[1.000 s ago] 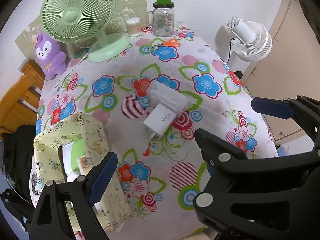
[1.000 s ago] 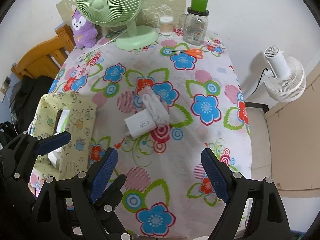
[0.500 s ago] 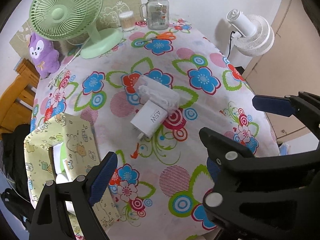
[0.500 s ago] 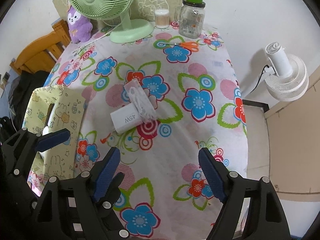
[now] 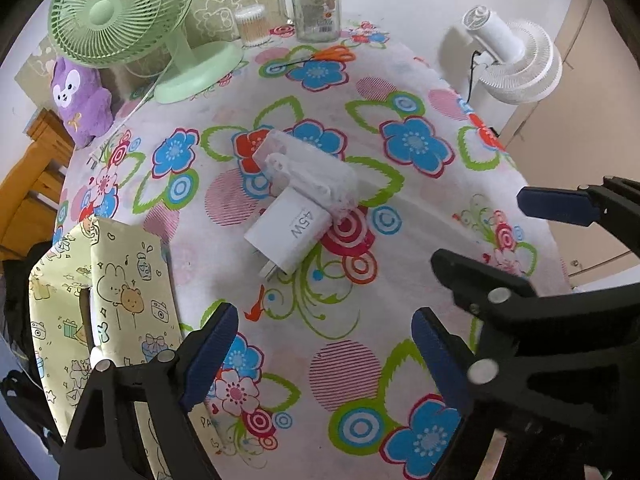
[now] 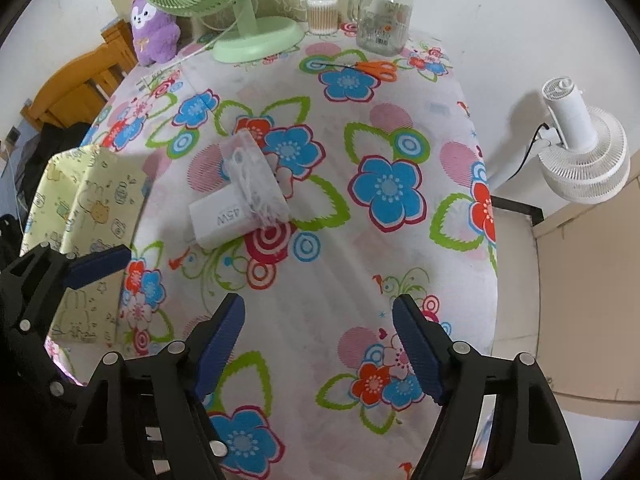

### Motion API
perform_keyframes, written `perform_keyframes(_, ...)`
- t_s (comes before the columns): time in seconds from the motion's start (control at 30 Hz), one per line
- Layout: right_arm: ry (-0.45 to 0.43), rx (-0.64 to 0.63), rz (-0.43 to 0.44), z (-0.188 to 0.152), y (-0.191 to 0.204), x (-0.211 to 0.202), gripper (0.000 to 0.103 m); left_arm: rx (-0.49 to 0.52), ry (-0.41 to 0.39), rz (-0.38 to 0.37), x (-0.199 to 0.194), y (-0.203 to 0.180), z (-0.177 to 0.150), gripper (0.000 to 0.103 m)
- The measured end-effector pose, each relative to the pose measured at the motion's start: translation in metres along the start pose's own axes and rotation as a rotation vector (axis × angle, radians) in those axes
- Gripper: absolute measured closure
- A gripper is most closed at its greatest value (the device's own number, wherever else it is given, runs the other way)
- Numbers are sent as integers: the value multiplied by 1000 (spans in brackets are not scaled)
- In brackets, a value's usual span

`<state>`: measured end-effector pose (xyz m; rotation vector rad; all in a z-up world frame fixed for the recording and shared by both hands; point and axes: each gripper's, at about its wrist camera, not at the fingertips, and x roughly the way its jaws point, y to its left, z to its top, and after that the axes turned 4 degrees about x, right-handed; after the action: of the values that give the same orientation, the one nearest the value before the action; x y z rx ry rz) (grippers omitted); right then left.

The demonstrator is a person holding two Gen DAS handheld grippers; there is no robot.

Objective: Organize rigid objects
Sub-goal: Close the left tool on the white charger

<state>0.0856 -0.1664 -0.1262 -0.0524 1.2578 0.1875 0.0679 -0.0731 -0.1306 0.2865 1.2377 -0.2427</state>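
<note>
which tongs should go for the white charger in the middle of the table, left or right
Left, probably. In the left wrist view the charger lies almost straight ahead of the open left tongs. From the right tongs, also open, it sits off to the left, so they would need to swing across.

White plastered wall [image 6: 500, 20] behind and to the right of a table [image 6: 400, 240] under a flowered cloth. White floor fan [image 6: 580, 160] standing beside the table's right edge, near a beige cabinet [image 6: 580, 300]. Wooden chair [image 6: 80, 80] at far left. Even indoor light.
</note>
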Motion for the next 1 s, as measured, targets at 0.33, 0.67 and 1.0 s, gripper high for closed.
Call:
perform_keyframes(0.33,30,-38,17,11,-2,27,27,5,16,45,27,12,8,17)
perform_keyframes(0.67,37,-78,41,32,7,43,27,11,24,74,47,31,20,17)
perform_keyframes(1.0,58,-96,50,48,13,55,28,59,35,64,64,32,33,19)
